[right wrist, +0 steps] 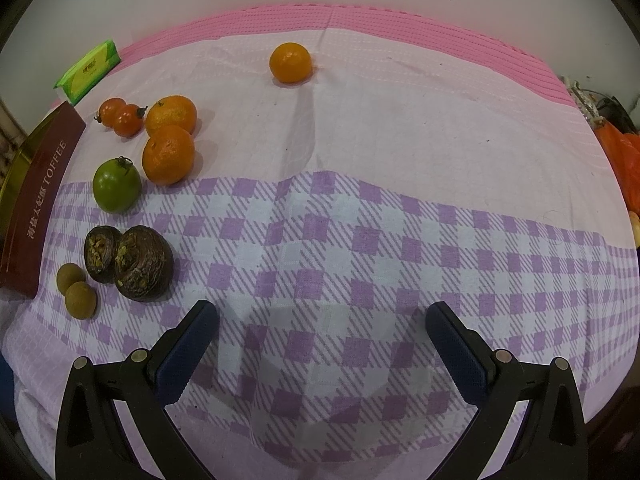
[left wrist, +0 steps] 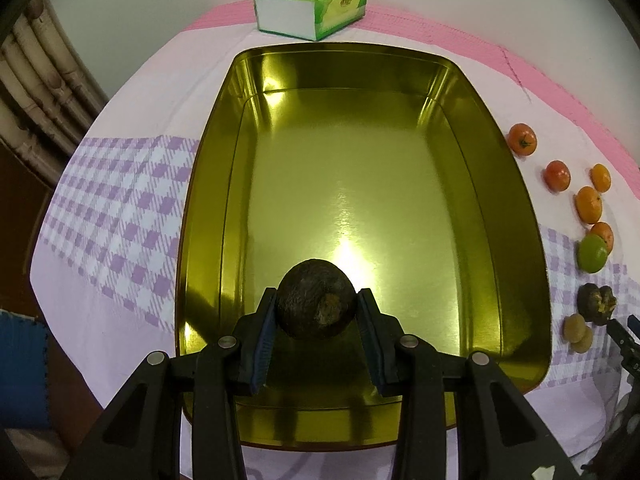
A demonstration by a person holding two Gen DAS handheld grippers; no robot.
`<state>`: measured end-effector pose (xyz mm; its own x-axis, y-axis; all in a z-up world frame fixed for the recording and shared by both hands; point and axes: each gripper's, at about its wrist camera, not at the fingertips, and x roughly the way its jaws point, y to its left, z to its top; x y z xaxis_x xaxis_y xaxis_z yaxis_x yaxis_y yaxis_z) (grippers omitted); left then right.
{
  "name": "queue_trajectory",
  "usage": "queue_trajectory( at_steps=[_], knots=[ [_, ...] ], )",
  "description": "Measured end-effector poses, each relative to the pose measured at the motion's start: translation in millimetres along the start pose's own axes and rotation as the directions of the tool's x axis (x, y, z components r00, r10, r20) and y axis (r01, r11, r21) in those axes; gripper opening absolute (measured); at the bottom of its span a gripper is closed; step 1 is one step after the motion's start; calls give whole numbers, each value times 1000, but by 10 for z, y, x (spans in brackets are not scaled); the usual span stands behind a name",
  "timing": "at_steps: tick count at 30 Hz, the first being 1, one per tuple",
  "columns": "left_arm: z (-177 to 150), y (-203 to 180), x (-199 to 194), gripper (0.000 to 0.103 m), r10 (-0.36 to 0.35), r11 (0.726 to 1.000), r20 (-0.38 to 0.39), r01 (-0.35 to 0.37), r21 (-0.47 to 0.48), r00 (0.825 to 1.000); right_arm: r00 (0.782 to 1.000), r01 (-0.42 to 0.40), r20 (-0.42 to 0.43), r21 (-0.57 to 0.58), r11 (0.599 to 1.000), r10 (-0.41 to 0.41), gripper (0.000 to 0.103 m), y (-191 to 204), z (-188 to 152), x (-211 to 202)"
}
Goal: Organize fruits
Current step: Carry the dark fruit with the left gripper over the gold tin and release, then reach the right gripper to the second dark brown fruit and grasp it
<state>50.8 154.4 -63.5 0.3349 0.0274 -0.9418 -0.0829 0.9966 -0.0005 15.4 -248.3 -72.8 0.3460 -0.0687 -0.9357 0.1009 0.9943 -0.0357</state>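
The left claw [left wrist: 316, 312] pinches a dark brown, rough-skinned round fruit [left wrist: 316, 300] over the near end of the gold tin tray [left wrist: 516, 216], at 6 o'clock in its view; the right claw [right wrist: 322, 336] hangs spread wide over the checked cloth [right wrist: 360, 240]; two wrinkled dark fruits [right wrist: 138, 262], a green fruit [right wrist: 116, 186] and tangerines [right wrist: 170, 136] lie at its 10 o'clock.

Tin [right wrist: 44, 196], maroon side wall: "TOFFEE" in pale capitals, preceded by Chinese characters, not legible. Tissue pack [right wrist: 90, 70]: printed label, too small to read.
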Motion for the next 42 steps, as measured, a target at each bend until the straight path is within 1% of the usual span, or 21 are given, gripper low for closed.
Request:
queue_trajectory(
  at_steps=[10,12,14,16,18,22,31,34,37,42],
  knots=[
    [8,19,2,37,12,1000,0,-12,1,1000,1000,-3,2,0,1000,3,103,-4,3,-6],
    [6,5,-14,40,16,1000,3,-16,6,1000,1000,-3,2,1,1000,3,103,-3,3,-5],
    [3,-16,-36,49,20,1000,7,-20,8,1000,1000,-4,2,2,1000,4,103,-3,3,-7],
    [2,-26,-62,52,17,1000,17,-18,8,1000,1000,-5,3,4,1000,5,103,2,0,-1],
    [0,-32,-98,53,14,1000,28,-14,10,1000,1000,-6,2,2,1000,6,103,-3,2,-6],
    [-1,-41,-205,59,6,1000,60,-7,16,998,1000,-7,4,2,1000,7,103,-3,3,-5],
    [-13,-53,-408,66,9,999,119,-13,36,993,1000,-16,1,1,1000,16,103,6,-17,-2],
    [-9,-33,-418,67,11,999,123,-14,29,992,1000,-29,-2,2,1000,29,101,44,-31,-17],
    [0,-7,-433,69,8,1000,124,-11,20,992,999,-38,17,-20,999,38,100,124,-6,-104],
    [-16,-29,-487,72,16,1000,138,-19,22,990,997,-68,40,-99,993,73,100,345,-4,-224]
  ],
)
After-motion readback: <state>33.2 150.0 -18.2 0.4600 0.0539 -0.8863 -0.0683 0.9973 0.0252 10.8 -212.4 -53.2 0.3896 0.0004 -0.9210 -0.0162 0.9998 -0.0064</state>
